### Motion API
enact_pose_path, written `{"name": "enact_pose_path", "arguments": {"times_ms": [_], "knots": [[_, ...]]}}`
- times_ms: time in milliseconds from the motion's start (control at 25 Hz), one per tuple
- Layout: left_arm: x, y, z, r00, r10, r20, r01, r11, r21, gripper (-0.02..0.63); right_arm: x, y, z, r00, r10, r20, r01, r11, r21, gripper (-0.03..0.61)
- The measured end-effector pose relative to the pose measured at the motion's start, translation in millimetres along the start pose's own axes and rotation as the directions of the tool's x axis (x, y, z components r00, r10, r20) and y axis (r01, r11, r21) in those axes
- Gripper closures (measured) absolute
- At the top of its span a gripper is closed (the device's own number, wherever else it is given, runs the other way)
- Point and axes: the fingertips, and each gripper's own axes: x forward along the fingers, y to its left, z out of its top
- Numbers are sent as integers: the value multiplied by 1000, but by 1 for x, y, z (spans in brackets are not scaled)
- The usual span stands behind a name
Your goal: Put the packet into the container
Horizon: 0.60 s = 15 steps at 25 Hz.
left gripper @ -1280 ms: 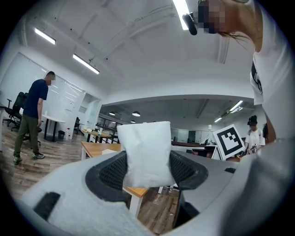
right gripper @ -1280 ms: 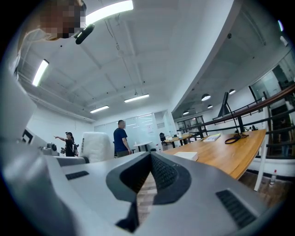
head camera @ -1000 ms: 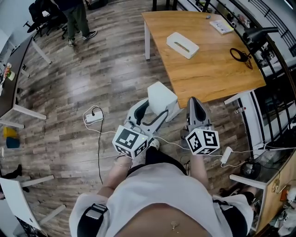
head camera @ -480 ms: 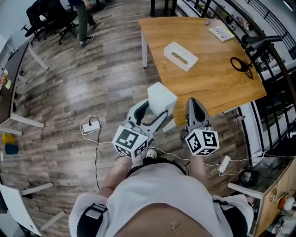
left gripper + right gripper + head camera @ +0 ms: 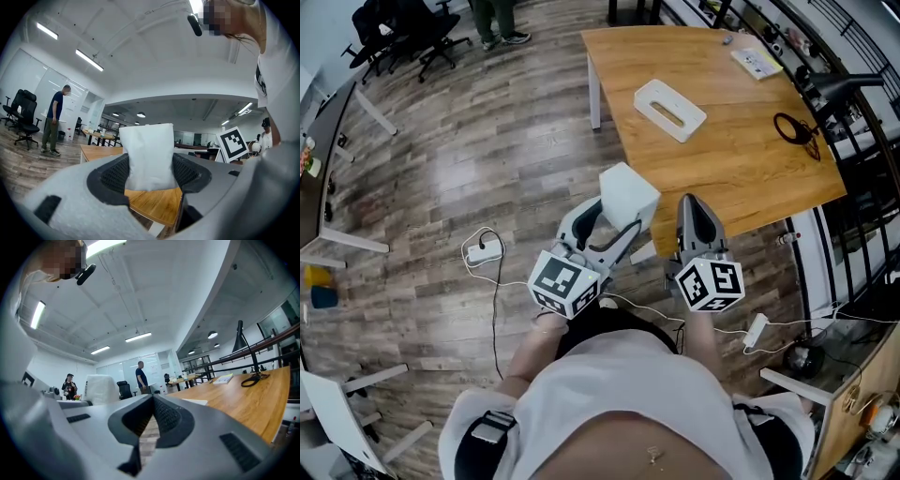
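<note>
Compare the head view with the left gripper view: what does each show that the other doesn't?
Head view only: the white container and black cable on the table, plus the power strip on the floor. Left gripper view only: the ceiling lights and the ribbed pads pressing on the packet. Both: the white packet held in the left gripper, with the wooden table beyond.

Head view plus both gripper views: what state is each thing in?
left tool: shut on the packet.
packet: upright, held in the air.
right tool: shut, empty.
container: resting on the table, slot up, untouched.
cable: coiled on the table.
</note>
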Motion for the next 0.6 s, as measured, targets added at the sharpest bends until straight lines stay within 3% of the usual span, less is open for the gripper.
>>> {"name": "enact_pose_path", "arguments": {"times_ms": [600], "knots": [[32,9,-1,999,-25,-35,24,999,-26,321,8,-22,-2,998,-47,-30,48,999,26,568]]}}
